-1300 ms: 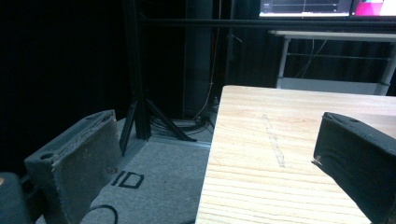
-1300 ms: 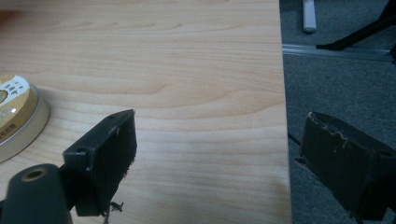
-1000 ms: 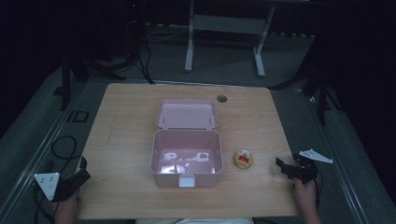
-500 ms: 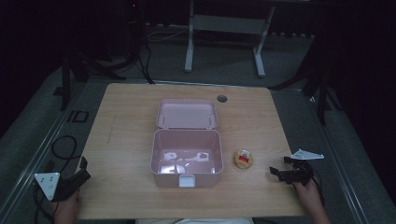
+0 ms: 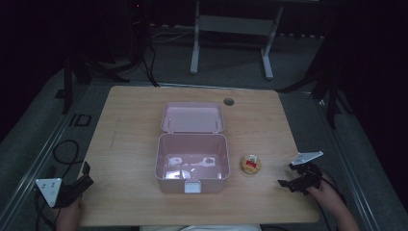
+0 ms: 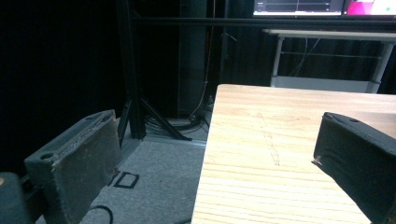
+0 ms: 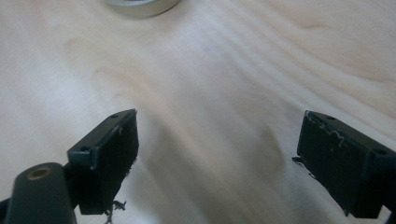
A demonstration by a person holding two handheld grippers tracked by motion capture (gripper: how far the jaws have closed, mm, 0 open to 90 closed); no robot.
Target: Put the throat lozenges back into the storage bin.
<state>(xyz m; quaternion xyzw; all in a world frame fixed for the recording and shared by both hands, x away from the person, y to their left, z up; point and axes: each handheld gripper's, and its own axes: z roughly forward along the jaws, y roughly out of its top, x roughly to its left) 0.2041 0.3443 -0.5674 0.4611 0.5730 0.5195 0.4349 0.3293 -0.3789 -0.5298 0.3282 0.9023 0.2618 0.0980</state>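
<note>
The right gripper (image 5: 289, 182), jaws wide and empty, hangs low over the desk (image 5: 134, 139), aimed at a small round tin (image 5: 250, 164) just beside the open pink box (image 5: 191, 163). Next: close in and straddle the tin. The left gripper (image 5: 82, 180) rests open at the desk's corner.

Pink box (image 5: 191, 163), tan-and-red round item (image 5: 250, 164), light woodgrain table (image 5: 134, 144)
</note>
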